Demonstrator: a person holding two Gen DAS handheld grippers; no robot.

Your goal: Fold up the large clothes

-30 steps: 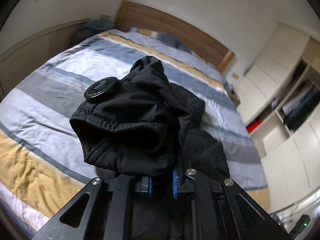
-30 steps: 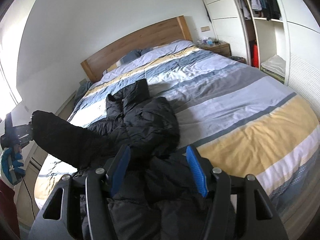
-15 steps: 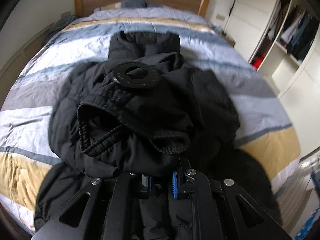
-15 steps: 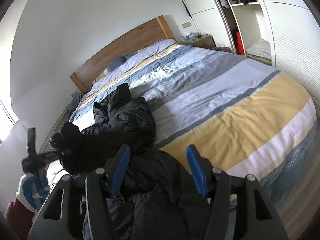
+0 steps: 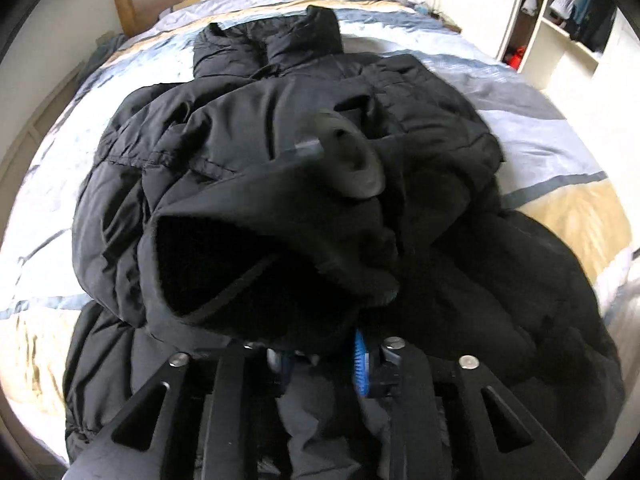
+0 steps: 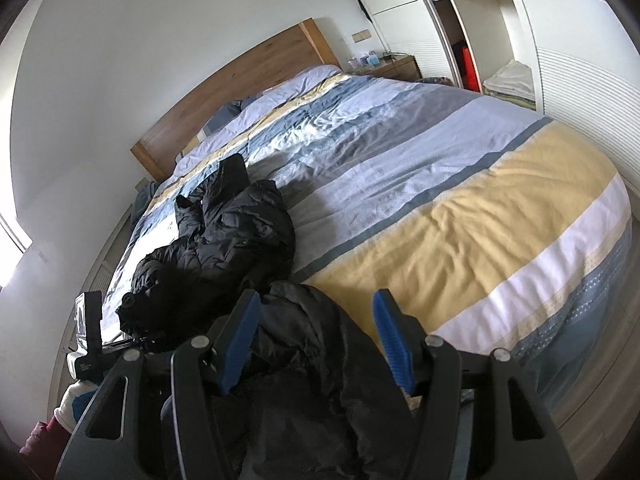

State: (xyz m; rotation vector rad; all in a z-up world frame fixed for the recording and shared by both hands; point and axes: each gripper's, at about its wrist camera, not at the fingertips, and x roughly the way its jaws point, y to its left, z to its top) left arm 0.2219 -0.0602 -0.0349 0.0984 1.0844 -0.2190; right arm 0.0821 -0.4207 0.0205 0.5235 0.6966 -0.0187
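A black puffer jacket [image 5: 280, 128] lies on the striped bed [image 5: 520, 92], collar toward the headboard. One sleeve is folded across its chest. The sleeve's cuff [image 5: 240, 264], with a round rubber patch [image 5: 352, 160], drapes over my left gripper [image 5: 320, 360]. That gripper's jaws are opening, with cloth still between the blue pads. In the right wrist view the jacket [image 6: 224, 240] sits at the bed's left side. My right gripper [image 6: 316, 336] stands open over the jacket's near hem, with fabric lying between its fingers. The left gripper [image 6: 88, 336] shows beside the cuff [image 6: 136, 308].
The striped quilt [image 6: 480, 200] stretches bare to the right of the jacket. A wooden headboard [image 6: 240, 92] and a nightstand [image 6: 396, 66] stand at the far end. An open wardrobe [image 6: 500, 40] lines the right wall. A person's gloved hand [image 6: 68, 404] holds the left gripper.
The left gripper carried the sleeve from out at the side down across the jacket's chest, and its jaws have started to part. The right gripper sank a little, still open over the hem.
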